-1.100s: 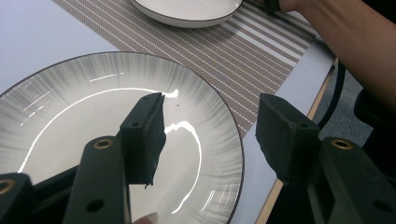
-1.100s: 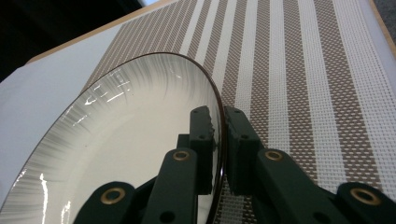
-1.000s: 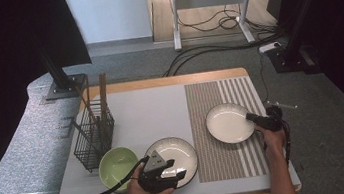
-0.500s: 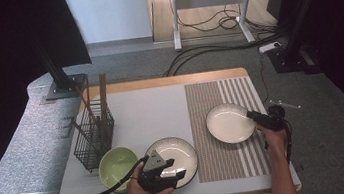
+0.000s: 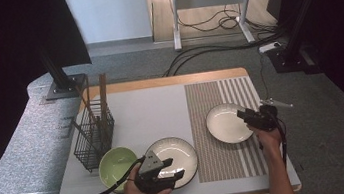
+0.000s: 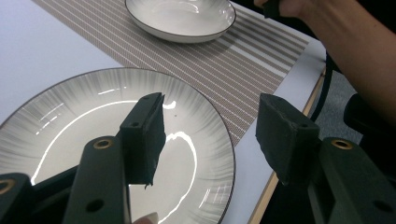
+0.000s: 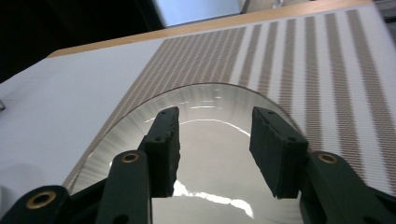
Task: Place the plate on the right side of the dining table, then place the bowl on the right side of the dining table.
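High view: the left hand-held gripper (image 5: 169, 170), jaws open, hovers over the near rim of the striped plate (image 5: 179, 149), just right of the green bowl (image 5: 115, 162). The right hand-held gripper (image 5: 243, 116), also open, faces the white plate (image 5: 224, 123). A shallow bite on either glossy rim could slip. No writing legible.
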`<state>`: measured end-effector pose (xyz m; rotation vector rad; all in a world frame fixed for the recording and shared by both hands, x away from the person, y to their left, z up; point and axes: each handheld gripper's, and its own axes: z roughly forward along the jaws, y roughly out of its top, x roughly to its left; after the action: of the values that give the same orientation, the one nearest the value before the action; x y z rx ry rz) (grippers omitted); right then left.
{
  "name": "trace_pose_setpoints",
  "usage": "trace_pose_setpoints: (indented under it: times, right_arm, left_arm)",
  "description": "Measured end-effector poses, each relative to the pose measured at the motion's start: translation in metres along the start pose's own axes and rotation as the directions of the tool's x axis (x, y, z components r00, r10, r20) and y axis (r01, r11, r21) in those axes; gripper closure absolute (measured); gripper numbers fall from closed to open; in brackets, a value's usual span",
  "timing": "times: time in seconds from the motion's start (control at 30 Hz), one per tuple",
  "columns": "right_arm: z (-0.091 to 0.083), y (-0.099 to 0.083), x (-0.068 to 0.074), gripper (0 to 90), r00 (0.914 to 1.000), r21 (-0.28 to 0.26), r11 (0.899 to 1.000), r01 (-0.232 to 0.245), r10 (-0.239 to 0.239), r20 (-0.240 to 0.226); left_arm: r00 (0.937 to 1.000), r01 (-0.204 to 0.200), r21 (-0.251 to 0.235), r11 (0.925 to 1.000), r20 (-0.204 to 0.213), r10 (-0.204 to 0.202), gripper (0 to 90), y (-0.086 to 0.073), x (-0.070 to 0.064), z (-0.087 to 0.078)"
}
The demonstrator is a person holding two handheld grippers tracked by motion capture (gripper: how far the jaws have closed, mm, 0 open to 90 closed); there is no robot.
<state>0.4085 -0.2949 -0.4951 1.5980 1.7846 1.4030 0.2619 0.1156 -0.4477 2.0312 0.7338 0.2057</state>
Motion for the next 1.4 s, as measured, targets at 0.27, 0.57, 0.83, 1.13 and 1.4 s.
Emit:
trace_pose_setpoints:
  times: [0.27, 0.57, 0.83, 1.13, 1.4]
  right_arm:
    - [0.012, -0.009, 0.024, 49.6, 0.9944, 0.042, 0.998, 0.054, -0.050, -0.093]
    - [0.011, -0.017, 0.049, 46.9, 0.9773, 0.070, 0.987, 0.145, -0.132, -0.166]
    - [0.014, -0.024, 0.068, 46.0, 0.9595, 0.088, 0.973, 0.215, -0.194, -0.205]
    - [0.015, -0.025, 0.073, 46.2, 0.9551, 0.094, 0.972, 0.216, -0.191, -0.227]
    - [0.013, -0.024, 0.080, 46.1, 0.9476, 0.084, 0.968, 0.234, -0.208, -0.242]
  left_arm:
    - [1.0000, -0.004, -0.027, 0.9996, 0.000, 0.004, 42.1, 0.005, 0.000, -0.013]
    - [0.9998, -0.013, -0.047, 0.9988, 0.012, 0.014, 41.7, 0.009, -0.002, -0.028]
    - [1.0000, -0.003, -0.052, 0.9986, 0.001, 0.003, 41.4, 0.010, 0.006, -0.041]
    - [0.9996, 0.018, -0.079, 0.9967, -0.018, -0.020, 41.1, 0.009, 0.016, -0.054]
    - [0.9987, 0.037, -0.094, 0.9949, -0.032, -0.040, 41.1, 0.008, 0.023, -0.062]
